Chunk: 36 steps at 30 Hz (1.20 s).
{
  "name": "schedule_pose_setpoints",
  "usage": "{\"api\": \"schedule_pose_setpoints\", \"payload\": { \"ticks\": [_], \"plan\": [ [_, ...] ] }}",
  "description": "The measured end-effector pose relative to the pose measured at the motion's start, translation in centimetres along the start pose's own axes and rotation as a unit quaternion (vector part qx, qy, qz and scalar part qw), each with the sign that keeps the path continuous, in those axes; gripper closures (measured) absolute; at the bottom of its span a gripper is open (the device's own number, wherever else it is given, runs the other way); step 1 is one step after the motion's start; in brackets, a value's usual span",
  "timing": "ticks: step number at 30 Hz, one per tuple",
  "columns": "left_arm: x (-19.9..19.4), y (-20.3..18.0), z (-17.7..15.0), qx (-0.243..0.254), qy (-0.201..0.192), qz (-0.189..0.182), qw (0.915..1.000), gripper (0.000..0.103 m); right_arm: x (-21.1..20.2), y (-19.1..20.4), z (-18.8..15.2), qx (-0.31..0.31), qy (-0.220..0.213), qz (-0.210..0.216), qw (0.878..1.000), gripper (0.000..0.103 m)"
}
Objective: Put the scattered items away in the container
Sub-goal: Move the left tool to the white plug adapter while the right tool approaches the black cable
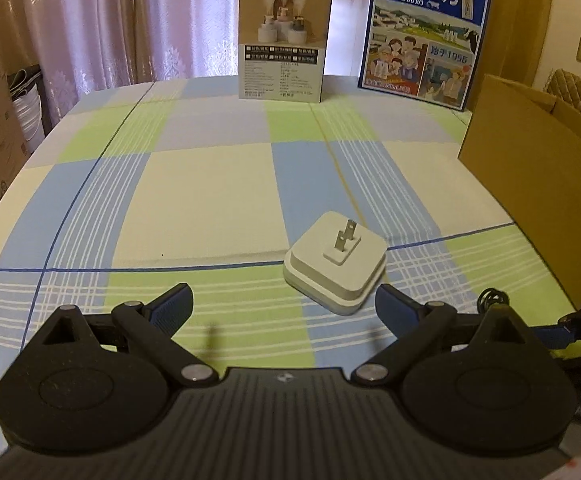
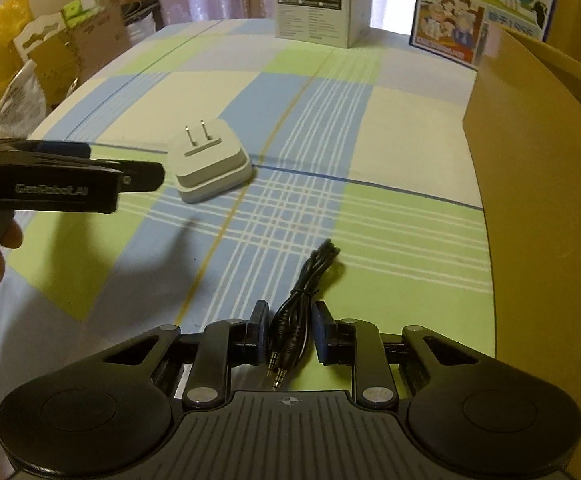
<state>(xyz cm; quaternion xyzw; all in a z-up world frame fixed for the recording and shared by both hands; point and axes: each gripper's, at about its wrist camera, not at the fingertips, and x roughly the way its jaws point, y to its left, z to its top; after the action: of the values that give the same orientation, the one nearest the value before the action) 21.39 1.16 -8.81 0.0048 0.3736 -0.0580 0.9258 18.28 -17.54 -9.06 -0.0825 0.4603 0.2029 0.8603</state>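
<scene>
The right gripper (image 2: 290, 338) is clenched around the limp, light black audio cable (image 2: 296, 308) near its plugs; loose loops may dangle. The left gripper (image 1: 284, 306) hangs released before the rigid, smooth white plug adapter (image 1: 336, 266); its flat sides suit grasping. The cardboard box (image 2: 538, 168) waits alongside.

Table (image 1: 194, 200) covered by a checked cloth (image 1: 218, 300) in green, blue and cream. Lying on it: a white plug adapter (image 1: 335, 270), prongs up, near centre; a coiled black audio cable (image 2: 290, 320) at the near edge, right of the adapter. Standing at the far edge: a white product box (image 1: 284, 44) and a blue milk carton (image 1: 424, 32). A cardboard box (image 1: 530, 184) occupies the right side.
</scene>
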Motion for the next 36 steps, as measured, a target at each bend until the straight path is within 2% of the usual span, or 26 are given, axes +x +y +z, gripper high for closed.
{"api": "schedule_pose_setpoints", "payload": {
  "ticks": [4, 10, 15, 22, 26, 29, 33, 36],
  "plan": [
    [0.8, 0.0, -0.1, 0.006, 0.008, -0.006, 0.9999, 0.007, 0.3, -0.5, 0.4, 0.015, -0.009, -0.004, 1.0, 0.085],
    [1.3, -0.3, 0.3, 0.017, 0.001, -0.017, 0.9997, 0.007, 1.0, -1.9, 1.7, 0.041, -0.027, -0.012, 0.999, 0.086],
    [2.4, -1.1, 0.5, 0.064, -0.005, -0.03, 0.9975, 0.007, 1.7, -2.3, 2.4, 0.041, -0.032, -0.01, 0.999, 0.086],
    [4.7, -3.0, 0.3, 0.149, -0.012, -0.036, 0.9881, 0.008, 1.8, -2.7, 2.4, 0.045, -0.038, -0.002, 0.998, 0.086],
    [5.6, -3.6, 0.3, 0.162, -0.014, -0.039, 0.986, 0.008, 1.8, -3.0, 2.3, 0.047, -0.04, 0.001, 0.998, 0.086],
    [5.9, -3.5, 0.5, 0.155, -0.013, -0.047, 0.9867, 0.012, 1.8, -3.1, 2.2, 0.046, -0.044, 0.002, 0.998, 0.086],
    [6.2, -3.3, 1.1, 0.139, -0.006, -0.06, 0.9885, 0.031, 1.8, -2.9, 2.2, 0.036, -0.044, -0.001, 0.998, 0.085],
    [6.3, -3.3, 1.2, 0.136, -0.005, -0.059, 0.989, 0.032, 1.8, -2.7, 2.2, 0.028, -0.045, -0.003, 0.999, 0.084]
  ]
}}
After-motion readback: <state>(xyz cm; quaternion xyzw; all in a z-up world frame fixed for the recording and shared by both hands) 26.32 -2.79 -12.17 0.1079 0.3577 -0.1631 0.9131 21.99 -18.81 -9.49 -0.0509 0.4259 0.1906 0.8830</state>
